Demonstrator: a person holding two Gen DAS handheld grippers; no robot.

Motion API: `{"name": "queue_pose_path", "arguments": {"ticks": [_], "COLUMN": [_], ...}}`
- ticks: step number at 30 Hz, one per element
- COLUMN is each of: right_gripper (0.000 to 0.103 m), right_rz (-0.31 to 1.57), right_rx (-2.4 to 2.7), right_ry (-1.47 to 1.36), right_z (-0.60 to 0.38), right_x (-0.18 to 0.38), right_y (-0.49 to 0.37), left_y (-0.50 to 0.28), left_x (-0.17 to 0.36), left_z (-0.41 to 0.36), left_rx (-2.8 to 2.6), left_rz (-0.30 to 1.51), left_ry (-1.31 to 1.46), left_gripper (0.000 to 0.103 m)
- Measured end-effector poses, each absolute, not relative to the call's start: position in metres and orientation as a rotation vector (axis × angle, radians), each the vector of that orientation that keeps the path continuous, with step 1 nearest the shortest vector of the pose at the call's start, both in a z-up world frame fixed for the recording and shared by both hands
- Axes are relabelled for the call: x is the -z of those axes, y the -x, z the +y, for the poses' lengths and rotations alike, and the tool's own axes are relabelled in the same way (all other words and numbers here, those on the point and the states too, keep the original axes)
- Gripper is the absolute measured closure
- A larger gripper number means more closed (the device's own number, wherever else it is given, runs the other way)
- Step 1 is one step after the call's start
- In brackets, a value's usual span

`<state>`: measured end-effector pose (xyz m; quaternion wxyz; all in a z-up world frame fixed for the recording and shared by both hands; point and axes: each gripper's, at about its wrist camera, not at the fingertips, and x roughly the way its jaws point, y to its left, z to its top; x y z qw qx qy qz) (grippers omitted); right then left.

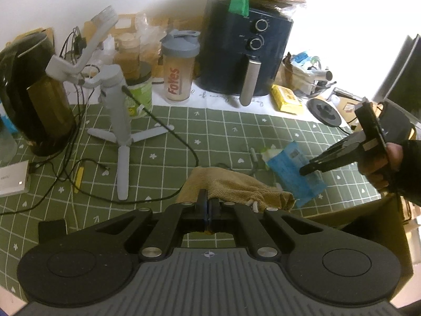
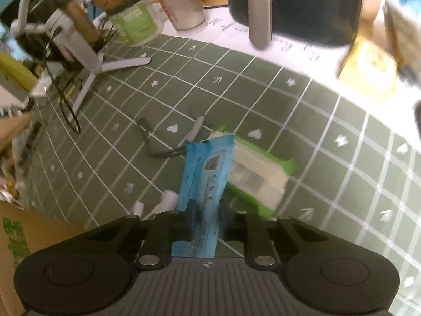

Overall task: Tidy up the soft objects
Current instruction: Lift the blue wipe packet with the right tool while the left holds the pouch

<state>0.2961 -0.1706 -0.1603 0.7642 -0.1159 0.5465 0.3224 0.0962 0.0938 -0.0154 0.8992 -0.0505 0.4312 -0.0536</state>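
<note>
Both claws clamp soft items over the green cloth (image 1: 223, 131).
Left gripper (image 1: 209, 205) pinches the burlap pouch (image 1: 236, 187); right gripper (image 2: 205, 218) squeezes the blue packet (image 2: 208, 173), at its 12 o'clock.

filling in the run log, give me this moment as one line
left gripper: shut on tan burlap pouch | right gripper: shut on blue wipes pack | green-edged pack: on checked cloth

Tan burlap pouch (image 1: 236, 187) crumpled, blue wipes pack (image 2: 205, 173) apparently lifted
</note>
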Motion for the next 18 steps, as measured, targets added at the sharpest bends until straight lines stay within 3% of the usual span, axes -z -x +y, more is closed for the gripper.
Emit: {"name": "queue_pose_path", "arguments": {"ticks": [11, 18], "right_gripper": [0.087, 0.081], "right_rz": [1.208, 1.249], "right_rx": [-0.590, -0.653], "right_ry": [0.545, 0.446], "right_z": [-0.186, -0.194], "right_x": [0.152, 0.162], "right_y": [-0.270, -0.272], "left_y": [-0.101, -0.103], "left_x": [0.007, 0.001], "left_z": [0.089, 0.089], "left_rx": [0.138, 0.140], "left_rz": [0.869, 0.854], "left_ry": [0.091, 0.082], "left_gripper": [0.102, 0.102]}}
